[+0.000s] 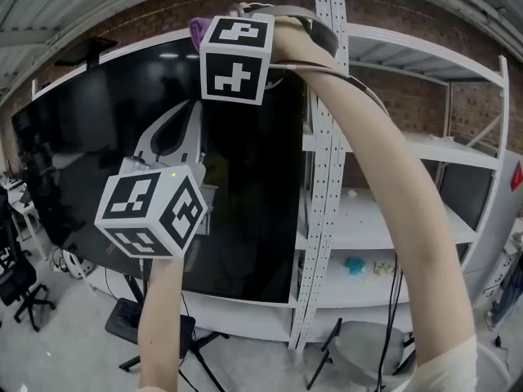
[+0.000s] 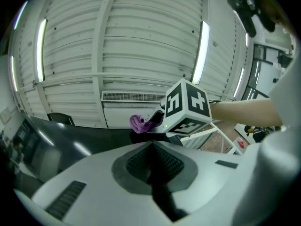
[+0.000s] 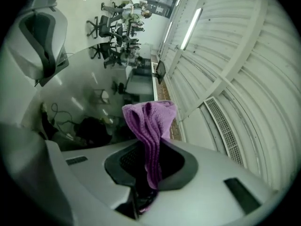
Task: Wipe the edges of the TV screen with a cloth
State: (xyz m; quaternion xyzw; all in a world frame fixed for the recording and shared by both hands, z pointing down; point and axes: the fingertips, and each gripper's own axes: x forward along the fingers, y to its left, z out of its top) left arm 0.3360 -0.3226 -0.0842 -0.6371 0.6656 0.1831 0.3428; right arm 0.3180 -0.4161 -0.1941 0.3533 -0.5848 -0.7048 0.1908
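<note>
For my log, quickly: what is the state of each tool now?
Left tool: closed, empty.
Right tool: closed on the purple cloth.

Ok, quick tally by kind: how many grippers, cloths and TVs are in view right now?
Grippers: 2, the left gripper and the right gripper
Cloth: 1, purple
TV: 1
Total: 4

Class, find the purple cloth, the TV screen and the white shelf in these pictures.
purple cloth [image 3: 149,121], right gripper view, its bunched top above the jaws.
TV screen [image 1: 90,145], head view, dark glass left of centre.
white shelf [image 1: 355,215], head view, its middle board.
</note>
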